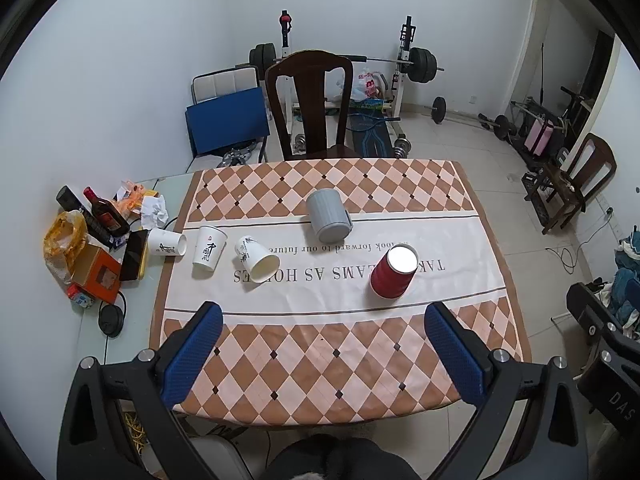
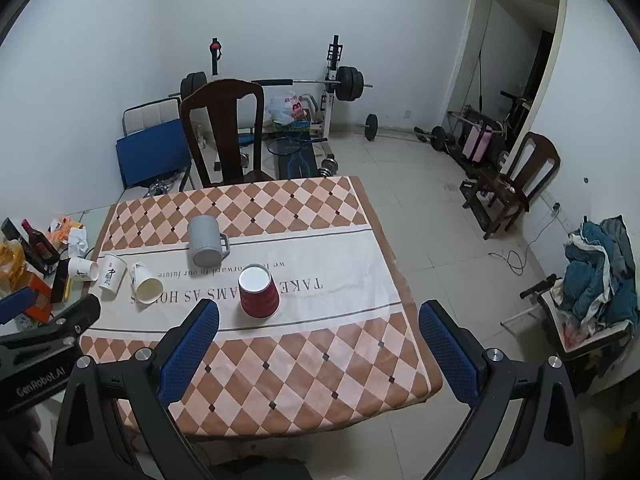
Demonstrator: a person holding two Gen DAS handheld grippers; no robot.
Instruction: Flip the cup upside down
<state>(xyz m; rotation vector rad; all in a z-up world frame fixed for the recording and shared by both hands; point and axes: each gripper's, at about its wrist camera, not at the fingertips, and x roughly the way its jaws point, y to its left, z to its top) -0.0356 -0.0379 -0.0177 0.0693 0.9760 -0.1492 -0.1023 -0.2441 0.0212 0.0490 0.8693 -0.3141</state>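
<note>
A red paper cup [image 1: 393,273] stands upside down on the tablecloth, its white base up; it also shows in the right wrist view [image 2: 258,292]. A grey mug [image 1: 329,221] with a handle stands upside down behind it [image 2: 205,241]. Three white paper cups sit at the left: one lying with mouth toward me [image 1: 258,260], one standing [image 1: 209,253], one lying sideways [image 1: 167,242]. My left gripper [image 1: 324,332] is open and empty above the table's near part. My right gripper [image 2: 319,332] is open and empty, near the red cup.
A dark wooden chair [image 1: 310,106] stands behind the table [image 1: 320,380]. Bottles, boxes and wrappers [image 1: 96,240] clutter a glass side table at the left. Weight bench and barbells stand at the back wall; a second chair [image 2: 520,176] is at the right.
</note>
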